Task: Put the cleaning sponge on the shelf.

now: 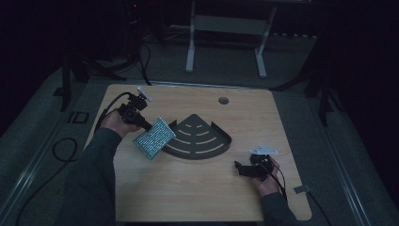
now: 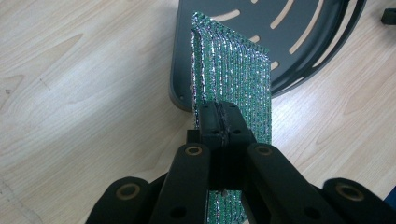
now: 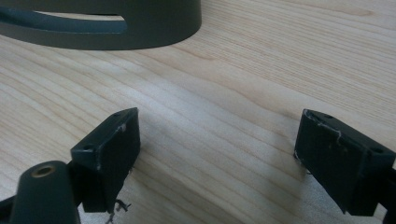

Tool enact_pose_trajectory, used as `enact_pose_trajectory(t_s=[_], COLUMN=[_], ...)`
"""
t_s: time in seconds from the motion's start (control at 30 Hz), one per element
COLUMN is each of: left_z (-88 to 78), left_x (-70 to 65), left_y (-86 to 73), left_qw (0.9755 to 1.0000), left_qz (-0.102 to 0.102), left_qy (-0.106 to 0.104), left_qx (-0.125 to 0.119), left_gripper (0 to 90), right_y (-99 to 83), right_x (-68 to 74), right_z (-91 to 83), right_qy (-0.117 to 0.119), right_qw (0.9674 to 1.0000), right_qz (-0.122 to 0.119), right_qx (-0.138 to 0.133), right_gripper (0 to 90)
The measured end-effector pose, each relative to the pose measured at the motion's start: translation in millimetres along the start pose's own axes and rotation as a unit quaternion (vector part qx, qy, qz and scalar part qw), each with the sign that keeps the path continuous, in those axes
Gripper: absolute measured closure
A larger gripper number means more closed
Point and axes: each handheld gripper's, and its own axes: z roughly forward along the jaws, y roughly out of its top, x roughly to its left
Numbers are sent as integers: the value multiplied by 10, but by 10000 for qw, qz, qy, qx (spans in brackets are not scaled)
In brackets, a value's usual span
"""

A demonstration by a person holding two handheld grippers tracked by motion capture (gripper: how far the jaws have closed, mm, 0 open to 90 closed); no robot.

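Two grippers on the table, and only one has anything in it: the left gripper [image 1: 141, 120] is clamped tight on the near edge of a green sparkly scrubbing pad [image 1: 155, 138], jaws pinched right together with the pad's thin edge squeezed between them, as the left gripper view makes plain with the pad [image 2: 232, 79] rising straight out past the fingertips [image 2: 219, 122]. The pad is up off the wooden table [image 1: 197, 193], tilted, and its long axis runs on from the jaws toward the dark grey fan-shaped tray [image 1: 221, 146]. That is the relation that matters here: the tray lies directly ahead of the left jaws, and the pad's far end sits over the tray's left corner [image 2: 184, 88], by the look of it just over the rim, though whether it touches is hard to say. Over on the other side, the right gripper [image 1: 242, 169] rests low near the tray's right curve, jaws spread wide with nothing but bare wood between them [image 3: 219, 140], a slice of the tray's wall [image 3: 154, 28] showing beyond. The left hand is clearly the nearer one for this job; I'd judge the next move is a short carry forward and down to lay the pad flat on the slotted tray floor [image 2: 299, 28].
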Motion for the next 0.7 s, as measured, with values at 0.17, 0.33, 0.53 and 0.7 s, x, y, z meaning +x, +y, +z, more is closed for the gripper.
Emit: enact_pose_trajectory(t_s=[0.17, 0.33, 0.53, 0.7], left_z=[7, 19, 26, 43], left_x=[-16, -12, -5, -12], left_y=[62, 114, 189, 245], left_qw=[10000, 10000, 10000, 9999], left_qz=[43, 43, 78, 90], left_qy=[5, 20, 36, 30], left_qx=[-6, 8, 33, 50], left_gripper=[900, 900, 900, 900], right_y=[0, 0, 0, 0], right_x=[-1, 0, -1, 0], right_z=[0, 0, 0, 0], right_qy=[-1, 0, 0, 1], right_qw=[10000, 10000, 10000, 10000], right_qz=[-6, -1, -5, 2], right_qx=[-1, -1, -1, -3], right_gripper=[138, 138, 138, 138])
